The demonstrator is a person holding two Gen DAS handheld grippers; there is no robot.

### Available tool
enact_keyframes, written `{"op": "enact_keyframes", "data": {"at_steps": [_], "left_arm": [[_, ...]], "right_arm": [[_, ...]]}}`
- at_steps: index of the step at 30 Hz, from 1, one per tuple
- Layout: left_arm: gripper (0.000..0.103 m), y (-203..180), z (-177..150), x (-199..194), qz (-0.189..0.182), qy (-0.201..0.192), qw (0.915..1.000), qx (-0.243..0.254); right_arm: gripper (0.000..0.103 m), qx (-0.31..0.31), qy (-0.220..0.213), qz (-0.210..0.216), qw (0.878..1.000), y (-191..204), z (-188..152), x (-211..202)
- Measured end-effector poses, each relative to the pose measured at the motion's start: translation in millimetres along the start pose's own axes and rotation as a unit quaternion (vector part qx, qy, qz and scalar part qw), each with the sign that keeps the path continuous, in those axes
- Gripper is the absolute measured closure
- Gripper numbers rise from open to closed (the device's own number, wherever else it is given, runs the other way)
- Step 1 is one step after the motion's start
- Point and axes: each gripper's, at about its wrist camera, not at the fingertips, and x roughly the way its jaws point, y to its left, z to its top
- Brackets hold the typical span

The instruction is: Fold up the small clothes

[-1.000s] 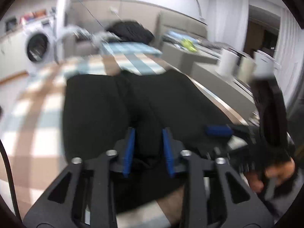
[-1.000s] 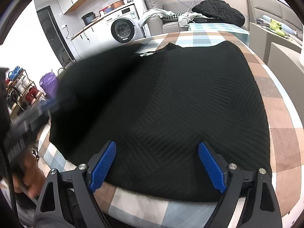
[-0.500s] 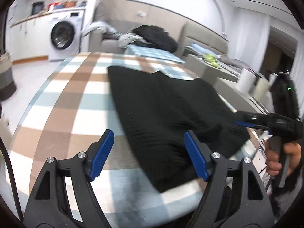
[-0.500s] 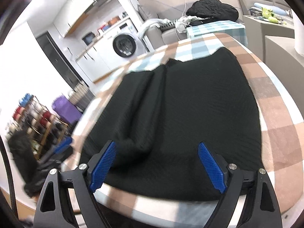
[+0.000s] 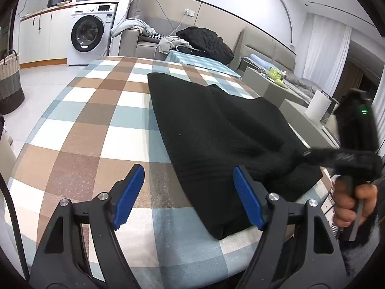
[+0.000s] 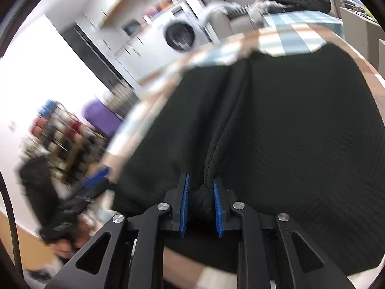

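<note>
left gripper (image 5: 189,193) spread wide, holding nothing, black ribbed knit garment (image 5: 216,130) ahead and rightward on checked tablecloth (image 5: 96,120). right gripper (image 6: 199,207) pinching bunched garment fold between blue pads (image 6: 185,204).

Black garment (image 5: 216,130) is matt ribbed knit cloth; checked tablecloth (image 5: 96,130) looks smooth, faintly glossy; gripper pads (image 6: 185,204) are ridged blue plastic.

The right tongs (image 6: 201,207) pinch a bunched fold of the black knit garment (image 6: 300,144), which lies spread over the checkered tabletop (image 6: 284,39).
</note>
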Motion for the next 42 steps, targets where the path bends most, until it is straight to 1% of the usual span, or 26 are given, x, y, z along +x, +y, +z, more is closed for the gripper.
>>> {"op": "enact_keyframes", "data": {"at_steps": [2, 5, 6, 8, 9, 10, 12, 15, 16, 18, 20, 22, 23, 24, 25, 26, 27, 28, 30, 31, 32, 35, 36, 38, 40, 42], "left_arm": [[0.029, 3, 1, -3, 0.000, -0.004, 1.0000, -0.006], [0.029, 6, 2, -3, 0.000, -0.004, 0.9999, -0.012], [0.029, 5, 2, -1, -0.002, 0.000, 0.9999, -0.011], [0.029, 2, 0, 5, -0.005, 0.018, 0.9998, -0.005], [0.029, -1, -2, 7, -0.006, 0.024, 0.9997, -0.001], [0.029, -5, -4, 9, -0.006, 0.030, 0.9995, 0.008], [0.029, -15, -8, 13, 0.002, 0.040, 0.9985, 0.038], [0.029, -22, -12, 18, 0.010, 0.047, 0.9971, 0.059], [0.029, -22, -13, 18, 0.007, 0.049, 0.9971, 0.058], [0.029, -21, -14, 18, 0.003, 0.050, 0.9973, 0.054], [0.029, -19, -14, 19, 0.002, 0.051, 0.9974, 0.051], [0.029, -17, -13, 18, 0.000, 0.052, 0.9976, 0.046], [0.029, -16, -13, 18, 0.000, 0.051, 0.9977, 0.045], [0.029, -15, -12, 17, 0.000, 0.050, 0.9977, 0.044], [0.029, -15, -11, 17, 0.000, 0.050, 0.9978, 0.044], [0.029, -14, -10, 16, -0.002, 0.048, 0.9978, 0.044], [0.029, -13, -10, 15, -0.003, 0.048, 0.9979, 0.044], [0.029, -12, -9, 16, -0.003, 0.049, 0.9979, 0.042], [0.029, -11, -10, 17, -0.012, 0.053, 0.9977, 0.040], [0.029, -11, -10, 19, -0.013, 0.057, 0.9974, 0.041], [0.029, -11, -11, 20, -0.012, 0.060, 0.9971, 0.045], [0.029, -10, -12, 21, -0.007, 0.068, 0.9965, 0.048], [0.029, -10, -13, 21, -0.008, 0.070, 0.9964, 0.048], [0.029, -8, -13, 19, -0.008, 0.069, 0.9965, 0.047], [0.029, -6, -13, 20, -0.009, 0.071, 0.9963, 0.047], [0.029, -6, -13, 20, -0.010, 0.073, 0.9963, 0.045]], "right_arm": [[0.088, -0.001, -0.022, 0.024, 0.999, 5, 0, -17], [0.088, 0.010, -0.017, 0.024, 1.000, 6, -11, -31], [0.088, 0.008, -0.011, 0.011, 1.000, 4, -15, -30], [0.087, -0.011, 0.013, -0.045, 0.999, -2, -25, -21], [0.085, -0.011, 0.027, -0.057, 0.998, -7, -27, -15], [0.082, -0.005, 0.044, -0.067, 0.997, -12, -30, -9], [0.060, -0.002, 0.036, -0.079, 0.996, -14, -28, -11], [0.058, -0.010, -0.009, -0.095, 0.995, -11, -15, -24], [0.058, -0.012, -0.022, -0.089, 0.996, -9, -8, -26], [0.058, -0.015, -0.021, -0.069, 0.997, -6, 3, -21], [0.058, -0.018, -0.006, -0.054, 0.998, -4, 12, -5], [0.058, -0.015, 0.026, -0.045, 0.999, -5, 17, 17], [0.061, -0.013, 0.045, -0.035, 0.998, -6, 17, 28], [0.079, -0.014, 0.065, -0.027, 0.997, -6, 15, 37], [0.088, -0.030, 0.082, -0.029, 0.996, -4, 16, 47], [0.093, -0.045, 0.078, -0.034, 0.995, -3, 20, 50], [0.094, -0.052, 0.061, -0.026, 0.996, -1, 23, 45], [0.094, -0.052, 0.028, -0.012, 0.998, 1, 28, 30], [0.094, -0.044, -0.014, -0.015, 0.999, -2, 36, 11], [0.094, -0.039, -0.023, -0.026, 0.999, -5, 39, 3], [0.094, -0.043, -0.018, -0.038, 0.998, -7, 39, 3], [0.085, -0.029, 0.011, -0.054, 0.998, -20, 33, 12], [0.076, -0.016, 0.022, -0.047, 0.999, -24, 27, 13], [0.061, 0.007, 0.044, -0.010, 0.999, -33, 16, 15], [0.061, 0.004, 0.046, 0.020, 0.999, -37, 3, 9], [0.060, -0.008, 0.042, 0.026, 0.999, -36, -8, 3]]}}
